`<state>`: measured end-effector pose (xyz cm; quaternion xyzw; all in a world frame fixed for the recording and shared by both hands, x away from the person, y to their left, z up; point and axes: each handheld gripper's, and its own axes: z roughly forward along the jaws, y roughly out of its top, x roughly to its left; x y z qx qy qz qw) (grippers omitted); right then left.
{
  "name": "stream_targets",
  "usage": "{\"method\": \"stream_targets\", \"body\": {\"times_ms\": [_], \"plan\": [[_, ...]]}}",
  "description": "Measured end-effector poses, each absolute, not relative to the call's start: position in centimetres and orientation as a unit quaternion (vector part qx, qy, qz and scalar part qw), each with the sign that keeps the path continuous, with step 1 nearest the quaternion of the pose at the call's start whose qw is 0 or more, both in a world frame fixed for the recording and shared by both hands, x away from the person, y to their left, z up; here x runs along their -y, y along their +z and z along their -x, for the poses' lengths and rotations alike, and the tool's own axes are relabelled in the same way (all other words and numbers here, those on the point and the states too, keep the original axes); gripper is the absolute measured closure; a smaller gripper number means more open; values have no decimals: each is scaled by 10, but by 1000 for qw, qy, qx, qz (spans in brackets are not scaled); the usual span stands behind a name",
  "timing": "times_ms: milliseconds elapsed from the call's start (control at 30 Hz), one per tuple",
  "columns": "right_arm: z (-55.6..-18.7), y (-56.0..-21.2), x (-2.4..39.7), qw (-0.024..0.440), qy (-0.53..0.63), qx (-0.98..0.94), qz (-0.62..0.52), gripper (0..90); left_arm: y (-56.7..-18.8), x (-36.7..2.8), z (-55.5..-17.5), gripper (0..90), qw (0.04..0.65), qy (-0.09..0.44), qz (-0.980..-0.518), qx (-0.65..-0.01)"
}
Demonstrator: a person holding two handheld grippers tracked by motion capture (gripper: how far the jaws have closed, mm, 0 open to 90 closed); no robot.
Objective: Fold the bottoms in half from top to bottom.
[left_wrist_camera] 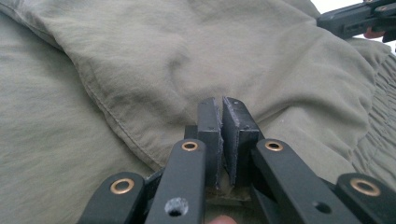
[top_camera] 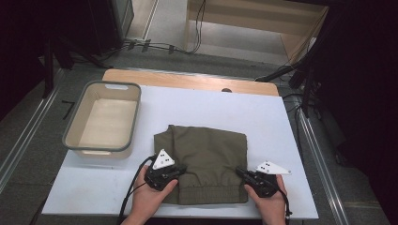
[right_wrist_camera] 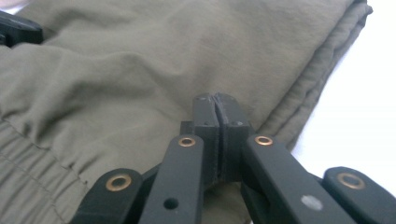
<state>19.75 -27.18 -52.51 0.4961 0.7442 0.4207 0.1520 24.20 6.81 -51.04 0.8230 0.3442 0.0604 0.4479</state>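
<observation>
Gripping the folded olive garment (top_camera: 202,164) at its near corners, the left claw (top_camera: 177,169) and right claw (top_camera: 241,172) were pinched shut on cloth. The garment lay between them on the white surface (top_camera: 263,122), probably so both corners could lift evenly.

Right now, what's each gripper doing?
Left gripper: shut on the garment.
Right gripper: shut on the garment.

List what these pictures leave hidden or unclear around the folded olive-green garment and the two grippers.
- High view: the folded olive-green garment shows no folded-under layers; its own top layer hides them.
- High view: both grippers' fingers, too small and dark to read.
- Left gripper and right gripper views: pinched cloth hidden between the shut fingers.
- Grey plastic tub: near inner wall hidden by its rim.
</observation>
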Motion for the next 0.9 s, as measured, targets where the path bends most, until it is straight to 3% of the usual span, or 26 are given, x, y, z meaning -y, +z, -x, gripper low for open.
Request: {"method": "stream_targets", "body": {"times_ms": [100, 200, 267, 467, 733, 900], "plan": [[-198, -525, 273, 147, 421, -743, -498, 801, -512, -68, -243, 840, 445, 56, -824, -348], [-199, -521, 277, 136, 446, -738, -488, 670, -513, -68, -243, 840, 446, 55, -822, -348], [-200, -519, 279, 131, 459, -735, -481, 658, -514, -68, -243, 840, 447, 53, -822, -350], [-212, -501, 284, 136, 482, -730, -465, 472, -513, -70, -244, 837, 450, 46, -819, -354], [-231, -489, 288, 141, 488, -724, -466, 384, -513, -70, -243, 837, 452, 46, -818, -352], [-248, -482, 288, 143, 486, -727, -463, 282, -514, -70, -243, 838, 454, 44, -817, -354]]}}
